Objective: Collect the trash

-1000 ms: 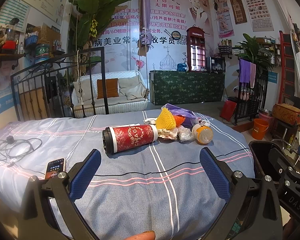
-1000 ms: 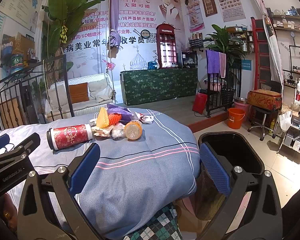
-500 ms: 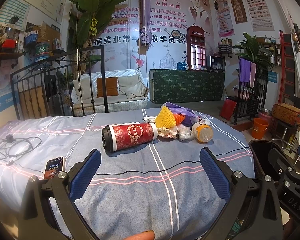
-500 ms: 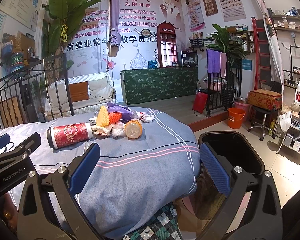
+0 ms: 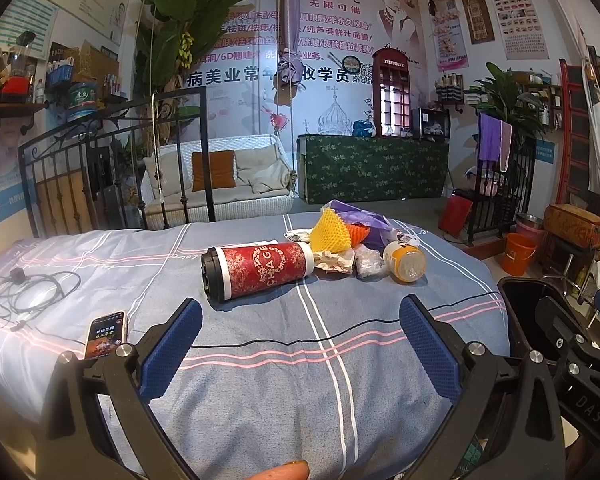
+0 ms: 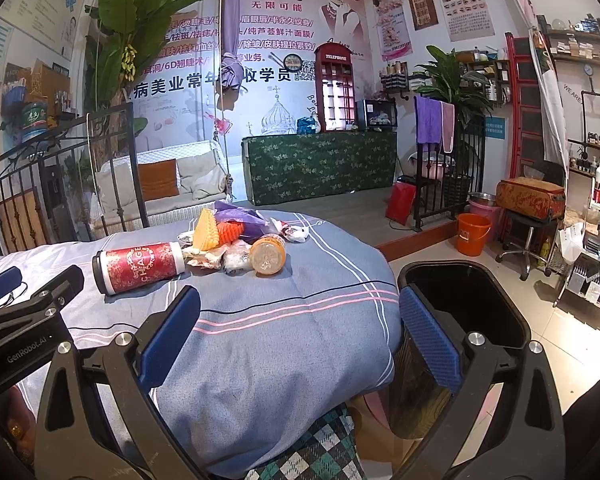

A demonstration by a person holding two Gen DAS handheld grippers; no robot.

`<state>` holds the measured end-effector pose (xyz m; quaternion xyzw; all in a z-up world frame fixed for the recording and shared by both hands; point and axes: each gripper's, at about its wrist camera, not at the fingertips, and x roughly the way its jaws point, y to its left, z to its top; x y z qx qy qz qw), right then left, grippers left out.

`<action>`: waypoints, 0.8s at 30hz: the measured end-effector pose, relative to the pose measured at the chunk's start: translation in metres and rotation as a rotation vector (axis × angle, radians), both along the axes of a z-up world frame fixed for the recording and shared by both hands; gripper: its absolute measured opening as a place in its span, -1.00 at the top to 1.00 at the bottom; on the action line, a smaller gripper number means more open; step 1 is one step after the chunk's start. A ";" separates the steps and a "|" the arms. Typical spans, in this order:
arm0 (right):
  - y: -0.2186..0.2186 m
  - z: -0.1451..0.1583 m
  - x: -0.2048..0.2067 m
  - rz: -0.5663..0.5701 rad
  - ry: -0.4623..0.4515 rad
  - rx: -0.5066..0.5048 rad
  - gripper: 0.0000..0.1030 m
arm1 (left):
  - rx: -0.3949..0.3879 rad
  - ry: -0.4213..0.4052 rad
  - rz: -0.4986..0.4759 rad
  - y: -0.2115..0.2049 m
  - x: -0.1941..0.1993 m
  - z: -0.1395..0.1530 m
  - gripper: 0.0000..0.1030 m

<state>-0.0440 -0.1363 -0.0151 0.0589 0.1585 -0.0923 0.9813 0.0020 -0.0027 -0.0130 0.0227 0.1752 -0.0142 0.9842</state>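
With both grippers' jaws released and empty, the red cup [image 5: 260, 270] left of the wrapper pile [image 5: 352, 240] looks rigid and light, best pinched across its middle.

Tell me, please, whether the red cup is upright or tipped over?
Tipped over: the red cup lies on its side on the bedspread, black lid pointing left.

bed [image 5: 260, 380]: cup [image 5: 258, 270] lying on its side, mid | trash pile [image 5: 340, 236] touching cup's right end, toward far edge | bottle [image 5: 404, 260] on its side at pile's right | phone [image 5: 106, 334] near left, cable [image 5: 24, 292] behind it | bin [image 6: 464, 308] on floor, just right of bed | swing sofa [image 5: 220, 188] behind bed
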 end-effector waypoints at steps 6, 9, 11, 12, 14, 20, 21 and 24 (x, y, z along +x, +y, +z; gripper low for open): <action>-0.001 -0.002 0.007 0.004 0.022 0.001 -0.91 | -0.001 0.025 -0.016 -0.003 0.007 -0.014 -0.90; -0.001 -0.006 0.014 0.005 0.046 -0.004 -0.91 | -0.006 0.075 -0.059 -0.004 0.014 -0.014 -0.90; -0.001 -0.010 0.022 0.014 0.067 -0.009 -0.91 | -0.006 0.118 -0.081 -0.005 0.020 -0.021 -0.90; 0.000 -0.012 0.024 0.019 0.080 -0.009 -0.91 | -0.004 0.145 -0.088 -0.004 0.024 -0.025 -0.90; -0.002 -0.019 0.034 0.026 0.112 -0.002 -0.91 | -0.008 0.181 -0.095 -0.003 0.029 -0.032 -0.90; -0.013 -0.042 0.066 0.030 0.228 0.018 -0.91 | -0.056 0.253 -0.138 0.013 0.045 -0.041 -0.90; -0.014 -0.046 0.072 0.038 0.252 0.024 -0.91 | -0.048 0.261 -0.140 0.015 0.047 -0.042 -0.90; -0.018 -0.059 0.089 0.072 0.320 0.053 -0.91 | -0.034 0.327 -0.158 0.018 0.060 -0.052 -0.90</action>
